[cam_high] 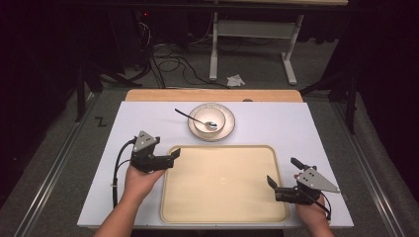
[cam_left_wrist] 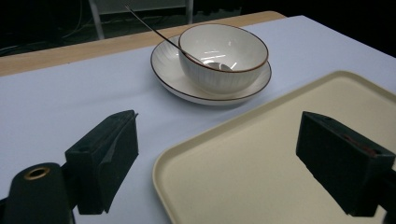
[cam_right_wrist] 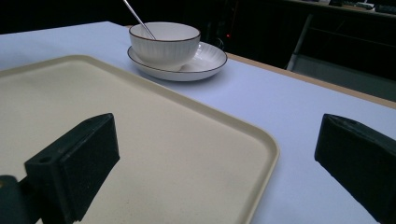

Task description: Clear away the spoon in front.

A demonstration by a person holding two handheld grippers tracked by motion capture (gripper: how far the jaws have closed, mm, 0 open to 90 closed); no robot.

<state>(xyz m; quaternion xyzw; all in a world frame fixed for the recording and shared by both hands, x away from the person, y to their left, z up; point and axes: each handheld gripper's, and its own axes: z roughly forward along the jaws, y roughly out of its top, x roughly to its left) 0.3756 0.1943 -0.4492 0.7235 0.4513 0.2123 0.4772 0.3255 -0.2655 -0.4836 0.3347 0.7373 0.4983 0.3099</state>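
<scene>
Both tongs gape with nothing between them — the left tongs (cam_high: 168, 157) over the tray's (cam_high: 222, 207) near-left corner, the right tongs (cam_high: 282, 174) straddling its right rim — bowl (cam_high: 209, 119) beyond.

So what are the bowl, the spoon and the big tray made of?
The bowl looks like glazed ceramic: white, glossy, with ribbed sides and a thin brown rim. The spoon looks like polished metal: thin, silvery, with bright reflections. The tray is probably plastic: cream, matte, faintly speckled, with a rounded moulded rim, though the look alone can't settle that.
</scene>
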